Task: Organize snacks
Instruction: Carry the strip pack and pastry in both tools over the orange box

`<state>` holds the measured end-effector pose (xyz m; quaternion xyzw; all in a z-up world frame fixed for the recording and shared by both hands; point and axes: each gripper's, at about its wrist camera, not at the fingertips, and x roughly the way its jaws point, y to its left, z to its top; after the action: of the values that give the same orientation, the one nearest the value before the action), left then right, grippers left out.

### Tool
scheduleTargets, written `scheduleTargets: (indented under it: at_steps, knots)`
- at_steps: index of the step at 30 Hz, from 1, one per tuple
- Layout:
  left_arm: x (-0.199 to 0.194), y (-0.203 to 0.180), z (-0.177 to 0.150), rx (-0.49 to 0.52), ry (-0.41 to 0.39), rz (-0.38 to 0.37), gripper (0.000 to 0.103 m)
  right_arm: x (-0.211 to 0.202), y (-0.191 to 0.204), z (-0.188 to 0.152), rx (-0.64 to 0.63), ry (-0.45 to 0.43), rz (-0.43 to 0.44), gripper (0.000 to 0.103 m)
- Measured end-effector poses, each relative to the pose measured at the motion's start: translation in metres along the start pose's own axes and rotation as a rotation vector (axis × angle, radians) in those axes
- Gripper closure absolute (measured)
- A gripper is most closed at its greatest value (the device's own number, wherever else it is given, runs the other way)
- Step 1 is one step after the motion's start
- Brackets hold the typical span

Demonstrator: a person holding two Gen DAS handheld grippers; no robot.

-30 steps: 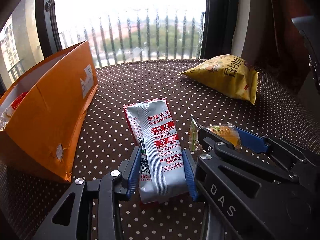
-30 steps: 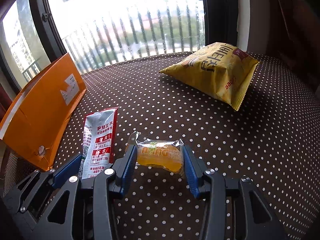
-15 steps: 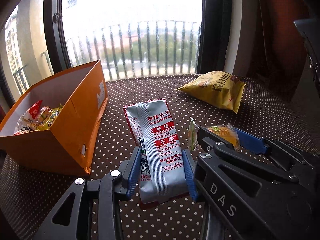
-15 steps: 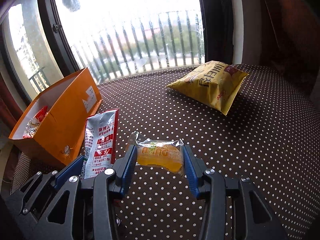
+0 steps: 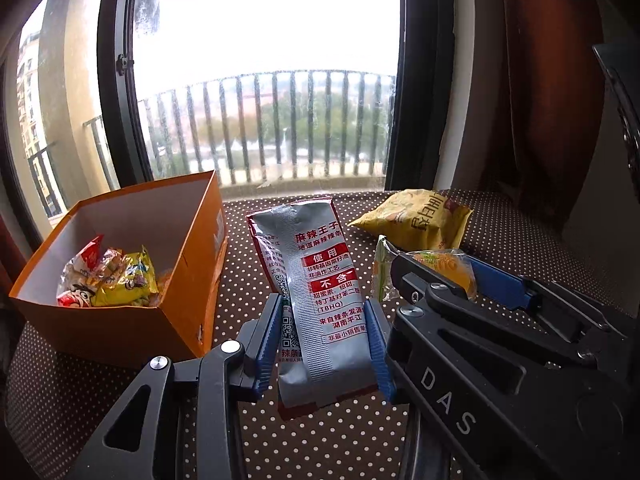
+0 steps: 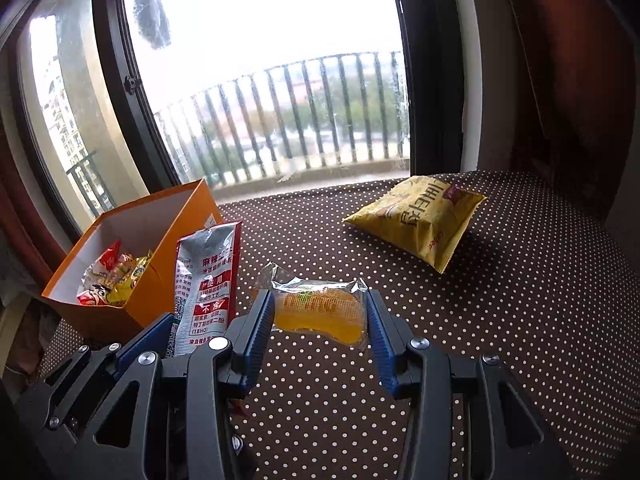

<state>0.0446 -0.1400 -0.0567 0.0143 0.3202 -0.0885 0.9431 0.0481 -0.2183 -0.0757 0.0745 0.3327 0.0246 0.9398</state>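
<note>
My left gripper is shut on a silver and red snack packet and holds it upright above the table; the packet also shows in the right wrist view. My right gripper is shut on a small clear-wrapped orange snack, lifted off the table; that snack also shows in the left wrist view. An open orange box with several snacks inside stands to the left, also in the right wrist view. A yellow chip bag lies at the far right.
The table has a brown cloth with white dots. A large window with a railing runs behind it. A dark red curtain hangs at the right. The two grippers are side by side, close together.
Both grippers have risen with their snacks held. The view now looks down into the orange box, and the table has dropped lower in the frames.
</note>
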Motion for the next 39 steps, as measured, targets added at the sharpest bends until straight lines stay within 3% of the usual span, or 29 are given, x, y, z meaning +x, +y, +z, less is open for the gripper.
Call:
scheduleTargets:
  at_steps: [20,39]
  knots:
    - [-0.028,0.055,0.04,-0.024,-0.108,0.012,0.062,-0.016,0.065,0.044,-0.062,-0.111,0.033,0.054]
    - [-0.022,0.139,0.06,-0.078,-0.132,0.105,0.062,0.023,0.146,0.076,-0.136,-0.122,0.127,0.054]
